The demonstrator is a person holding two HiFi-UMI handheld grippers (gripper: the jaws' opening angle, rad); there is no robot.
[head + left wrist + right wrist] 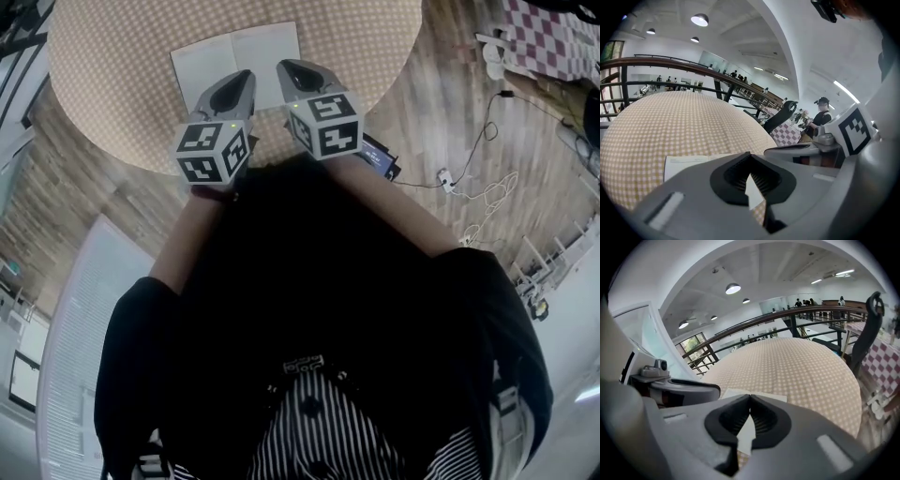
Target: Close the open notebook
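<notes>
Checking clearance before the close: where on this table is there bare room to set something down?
Bare beige checked tablecloth lies left, right and beyond the open white notebook. Crowded at the near edge, where the left gripper and right gripper, both shut, hang over its pages.

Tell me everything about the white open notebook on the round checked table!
The white paper notebook lies open and flat, two pale pages split by a centre fold, on the near side of the beige checked tablecloth. The shut left gripper and right gripper hover over its near edge. Whether they touch it is unclear.
</notes>
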